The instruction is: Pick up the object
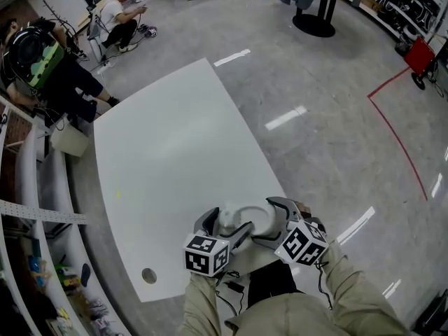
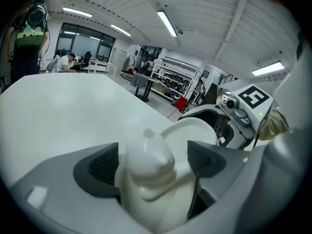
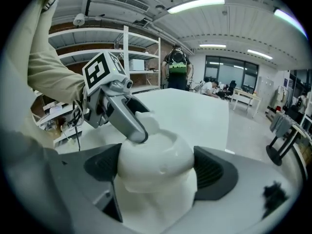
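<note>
A white ceramic piece point(image 1: 245, 219) with a rounded body and a small knobbed figure sits near the front edge of the white table point(image 1: 168, 152). My left gripper point(image 1: 225, 226) straddles the figure end point(image 2: 146, 160); its left pad point(image 2: 100, 167) sits close and its right pad stands off with a gap, so it is open. My right gripper point(image 1: 269, 224) straddles the rounded body point(image 3: 156, 165) from the other side, jaws spread wide, pads point(image 3: 212, 172) just beside its sides. The left gripper's finger point(image 3: 124, 116) lies across the body's top in the right gripper view.
The table has a round hole point(image 1: 149, 276) at its front left. Shelving point(image 1: 28, 257) runs along the left. Two people point(image 1: 119, 19) are at the far left, one seated. A pedestal table point(image 1: 315, 12) stands on the far floor.
</note>
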`<state>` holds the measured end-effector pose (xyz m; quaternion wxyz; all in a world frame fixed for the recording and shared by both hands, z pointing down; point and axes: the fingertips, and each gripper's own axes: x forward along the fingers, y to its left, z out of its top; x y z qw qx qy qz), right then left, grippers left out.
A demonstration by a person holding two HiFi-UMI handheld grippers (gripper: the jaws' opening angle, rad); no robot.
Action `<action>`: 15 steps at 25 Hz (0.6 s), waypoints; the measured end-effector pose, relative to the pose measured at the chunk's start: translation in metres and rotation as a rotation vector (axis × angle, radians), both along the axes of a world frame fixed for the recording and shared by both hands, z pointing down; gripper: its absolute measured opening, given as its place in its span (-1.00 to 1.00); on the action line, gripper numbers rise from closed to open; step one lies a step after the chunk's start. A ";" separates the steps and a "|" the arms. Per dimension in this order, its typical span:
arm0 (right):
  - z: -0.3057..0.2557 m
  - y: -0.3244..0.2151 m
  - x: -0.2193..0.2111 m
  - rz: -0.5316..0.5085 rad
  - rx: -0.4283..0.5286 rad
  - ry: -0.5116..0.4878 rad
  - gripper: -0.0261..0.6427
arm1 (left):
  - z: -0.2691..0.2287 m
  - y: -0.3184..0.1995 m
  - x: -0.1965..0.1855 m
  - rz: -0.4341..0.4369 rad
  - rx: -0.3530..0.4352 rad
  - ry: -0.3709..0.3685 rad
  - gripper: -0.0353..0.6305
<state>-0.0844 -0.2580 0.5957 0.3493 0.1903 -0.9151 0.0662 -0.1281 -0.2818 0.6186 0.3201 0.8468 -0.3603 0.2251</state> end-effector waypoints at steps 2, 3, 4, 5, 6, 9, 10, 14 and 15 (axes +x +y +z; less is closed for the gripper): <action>0.000 0.000 0.000 -0.009 0.001 -0.003 0.44 | 0.000 0.001 0.002 0.011 -0.014 0.013 0.34; 0.001 -0.001 0.000 -0.013 0.001 -0.002 0.44 | 0.000 0.001 0.003 0.011 -0.019 0.017 0.34; 0.001 -0.001 0.000 -0.018 0.001 0.001 0.44 | 0.000 0.001 0.003 0.006 -0.022 0.021 0.33; 0.002 -0.001 0.000 -0.023 0.001 0.005 0.44 | 0.001 0.001 0.001 -0.003 -0.026 0.023 0.30; 0.003 0.000 -0.001 -0.029 0.002 0.006 0.44 | 0.002 0.001 -0.001 -0.015 -0.030 0.021 0.27; 0.005 0.004 -0.002 -0.046 0.011 0.007 0.44 | 0.006 0.003 -0.010 -0.049 -0.026 -0.016 0.01; 0.005 0.005 -0.002 -0.050 0.015 0.009 0.44 | 0.006 0.004 -0.011 -0.052 -0.021 -0.026 0.00; -0.004 0.005 0.001 -0.047 0.038 0.012 0.44 | -0.007 0.003 -0.008 -0.045 0.020 -0.062 0.00; -0.008 0.005 0.001 -0.043 0.045 0.005 0.44 | -0.013 0.002 -0.008 -0.045 0.035 -0.070 0.00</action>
